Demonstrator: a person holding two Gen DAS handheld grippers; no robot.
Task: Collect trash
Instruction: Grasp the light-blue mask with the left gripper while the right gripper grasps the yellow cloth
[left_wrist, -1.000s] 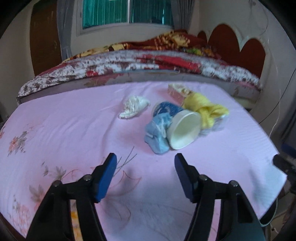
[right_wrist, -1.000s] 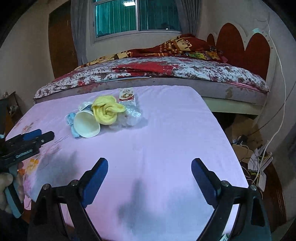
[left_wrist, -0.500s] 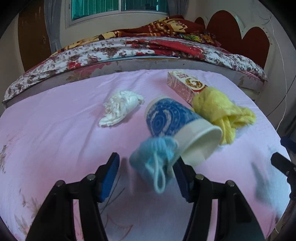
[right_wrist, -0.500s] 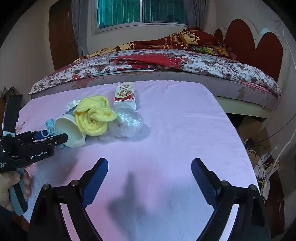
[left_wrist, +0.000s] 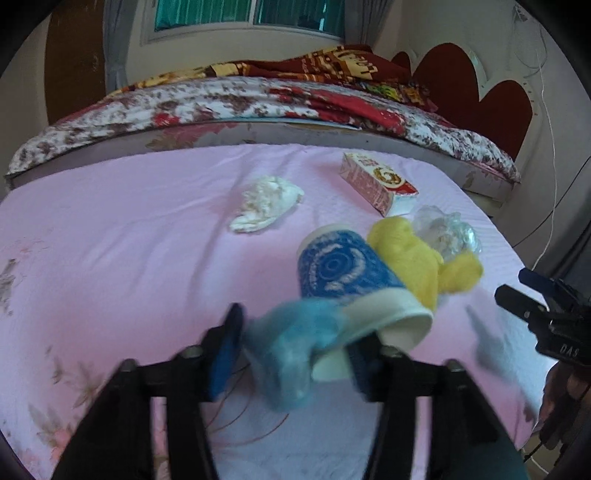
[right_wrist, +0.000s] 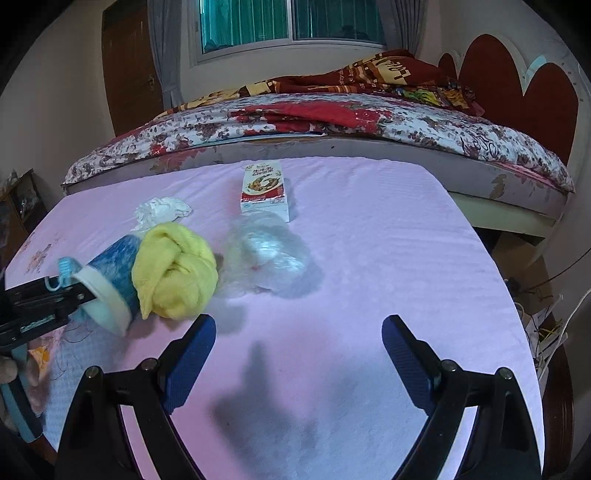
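Left gripper (left_wrist: 295, 354) now advanced around blue cloth (left_wrist: 295, 354), jaws just widened, right gripper (right_wrist: 299, 354) wide, empty, left view blurred.

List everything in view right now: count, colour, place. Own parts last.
paper cup: 1, blue with white rim, on its side on the pink sheet, mouth toward the left tongs
face mask: 1, light blue, between the left tongs' fingers, in front of the cup
yellow cloth: 1, bunched, against the cup
clear plastic wrap: 1, crumpled, beside the cloth
white tissue: 1, crumpled, beyond the cup
small carton: 1, red and white, lying flat, farthest back
pink sheet: 1, covers the surface
bed: 1, floral cover, behind
left tongs: blue pads around the mask, blurred
right tongs: open, empty, over bare sheet
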